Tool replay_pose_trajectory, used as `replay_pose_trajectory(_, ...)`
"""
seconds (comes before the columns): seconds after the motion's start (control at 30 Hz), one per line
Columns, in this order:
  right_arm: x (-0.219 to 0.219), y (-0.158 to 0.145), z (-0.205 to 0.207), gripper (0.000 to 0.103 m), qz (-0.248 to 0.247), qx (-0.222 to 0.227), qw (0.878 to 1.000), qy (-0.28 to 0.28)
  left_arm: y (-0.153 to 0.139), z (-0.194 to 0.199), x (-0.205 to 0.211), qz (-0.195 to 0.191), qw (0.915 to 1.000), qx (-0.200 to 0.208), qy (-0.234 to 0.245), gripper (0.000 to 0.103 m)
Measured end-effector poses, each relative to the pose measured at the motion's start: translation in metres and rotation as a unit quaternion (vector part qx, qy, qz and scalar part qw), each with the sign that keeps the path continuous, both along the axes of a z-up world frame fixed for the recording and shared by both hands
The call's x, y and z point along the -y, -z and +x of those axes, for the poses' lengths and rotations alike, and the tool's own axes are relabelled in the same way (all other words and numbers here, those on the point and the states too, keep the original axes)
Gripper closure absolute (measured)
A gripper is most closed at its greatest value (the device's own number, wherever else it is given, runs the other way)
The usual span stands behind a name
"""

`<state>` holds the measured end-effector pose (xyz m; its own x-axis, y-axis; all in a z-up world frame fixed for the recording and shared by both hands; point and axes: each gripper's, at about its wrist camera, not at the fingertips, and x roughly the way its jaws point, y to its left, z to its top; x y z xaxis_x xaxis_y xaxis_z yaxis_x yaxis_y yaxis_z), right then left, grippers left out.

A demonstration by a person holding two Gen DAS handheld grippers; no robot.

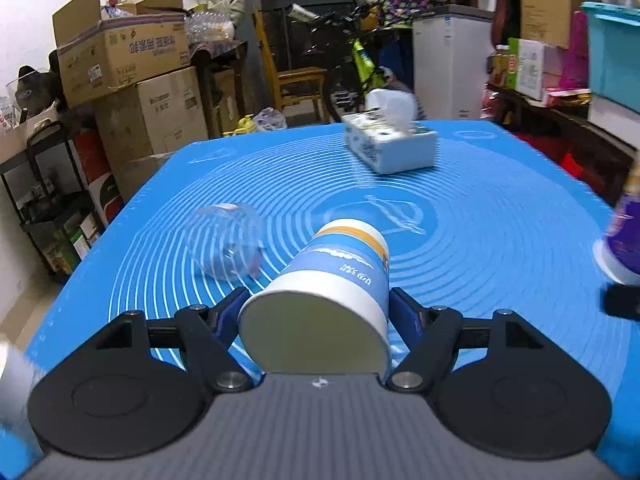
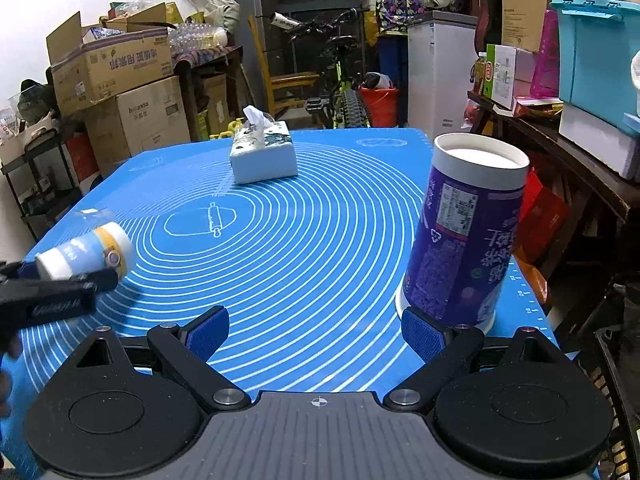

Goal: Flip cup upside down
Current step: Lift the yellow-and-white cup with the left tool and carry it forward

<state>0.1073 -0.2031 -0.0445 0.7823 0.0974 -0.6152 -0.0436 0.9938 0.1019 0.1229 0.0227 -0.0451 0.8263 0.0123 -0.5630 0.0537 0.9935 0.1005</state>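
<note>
My left gripper (image 1: 318,304) is shut on a blue, white and orange paper cup (image 1: 332,284). It holds the cup on its side above the blue mat (image 1: 480,240), open mouth toward the camera. The same cup (image 2: 86,254) and left gripper (image 2: 68,280) show at the left of the right wrist view. A clear plastic cup (image 1: 228,242) lies on its side on the mat, left of the held cup. A purple paper cup (image 2: 464,232) stands upside down at the mat's right edge. My right gripper (image 2: 316,330) is open and empty; its right finger is just in front of the purple cup's base.
A tissue box (image 1: 390,144) sits at the far side of the mat; it also shows in the right wrist view (image 2: 262,154). Cardboard boxes (image 1: 128,80), a wooden chair (image 1: 296,76), a bicycle and a dark shelf (image 2: 560,152) with bins surround the table.
</note>
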Motion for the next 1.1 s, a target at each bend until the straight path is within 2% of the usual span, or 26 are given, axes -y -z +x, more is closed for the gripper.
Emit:
replay_pose_trajectory(0.27, 0.009, -0.005, -0.022, 0.009, -0.003, -0.003, 1.0, 0.004, -0.012, -0.048, 0.024, -0.033, 0.9994, 0.007, 0.01, 0.027)
replay_pose_trajectory(0.37, 0.013, -0.005, -0.028, 0.009, -0.002, -0.007, 1.0, 0.008, -0.01, -0.059, 0.031, -0.033, 0.9993, 0.006, 0.012, 0.027)
replay_pose_trajectory(0.87, 0.017, 0.005, -0.044, 0.009, -0.011, -0.027, 1.0, 0.006, 0.021, -0.071, 0.045, -0.039, 0.9992, -0.013, 0.003, 0.026)
replay_pose_trajectory(0.9, 0.016, 0.006, -0.044, 0.009, -0.011, -0.027, 1.0, 0.006, 0.021, -0.071, 0.045, -0.037, 0.9992, -0.015, 0.001, 0.025)
replay_pose_trajectory(0.97, 0.016, 0.006, -0.043, 0.009, -0.01, -0.028, 1.0, 0.005, 0.022, -0.072, 0.044, -0.037, 0.9991, -0.018, -0.001, 0.013)
replay_pose_trajectory(1.1, 0.016, 0.006, -0.042, 0.009, -0.01, -0.029, 1.0, 0.003, 0.021, -0.072, 0.043, -0.033, 0.9993, -0.017, -0.007, 0.011)
